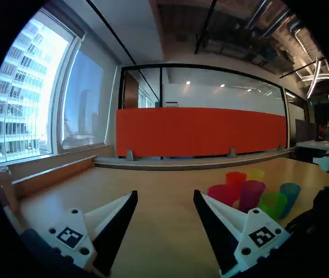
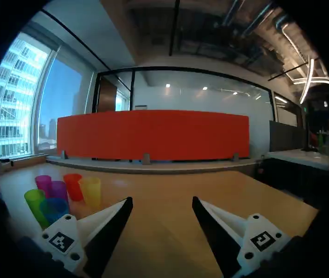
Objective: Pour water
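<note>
orange partition (image 1: 201, 132) | window (image 1: 25, 92) | wooden table (image 1: 164, 194) | ceiling light (image 1: 315, 78)

Cups (image 2: 59, 191) left of parted jaws

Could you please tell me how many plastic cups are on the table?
6, clustered on the wooden table: orange cup and yellow cup at the back, pink cup and purple cup mid-row, green cup and teal cup in front. Others may hide behind them.

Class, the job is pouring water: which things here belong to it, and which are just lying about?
For the job: coloured cups, left gripper, right gripper, both open and empty.
Just about: orange partition, window, wooden table.
</note>
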### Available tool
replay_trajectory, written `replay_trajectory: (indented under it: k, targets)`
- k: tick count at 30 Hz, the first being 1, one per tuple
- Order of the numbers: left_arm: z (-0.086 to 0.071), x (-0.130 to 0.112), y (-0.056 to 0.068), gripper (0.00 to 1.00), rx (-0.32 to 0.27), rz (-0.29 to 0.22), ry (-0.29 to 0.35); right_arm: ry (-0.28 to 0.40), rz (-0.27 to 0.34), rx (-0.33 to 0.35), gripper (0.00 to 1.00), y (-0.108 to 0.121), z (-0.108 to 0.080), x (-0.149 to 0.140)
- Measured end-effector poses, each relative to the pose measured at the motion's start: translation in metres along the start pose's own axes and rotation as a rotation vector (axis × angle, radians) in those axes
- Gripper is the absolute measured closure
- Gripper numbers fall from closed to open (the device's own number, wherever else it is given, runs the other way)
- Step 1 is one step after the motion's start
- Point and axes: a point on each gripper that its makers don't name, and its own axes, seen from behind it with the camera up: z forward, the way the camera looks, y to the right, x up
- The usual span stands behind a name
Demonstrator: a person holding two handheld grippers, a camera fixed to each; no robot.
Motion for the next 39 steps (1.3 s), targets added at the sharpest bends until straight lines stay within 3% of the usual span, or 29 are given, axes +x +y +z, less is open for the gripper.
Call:
replay_trajectory:
  k: [5,12,24,33,39]
  targets:
    - [-0.006,0.024,-0.003,0.11,-0.002,-0.011,0.006,-0.014,-0.022,0.022,0.01,-0.005,0.001,0.011]
    - [-0.004,0.054,-0.005,0.11,-0.029,-0.035,-0.011,0.007,-0.044,0.046,0.01,-0.008,0.002,0.055]
    - [0.006,0.126,0.001,0.11,-0.096,-0.014,-0.009,-0.010,-0.044,0.069,0.01,-0.007,0.010,0.123]
    - [0.015,0.167,0.000,0.11,-0.126,0.012,-0.013,-0.010,-0.050,0.108,0.01,-0.010,0.016,0.169]
    - [0.020,0.185,0.000,0.11,-0.156,0.000,-0.027,-0.007,-0.043,0.139,0.01,-0.014,0.020,0.193]
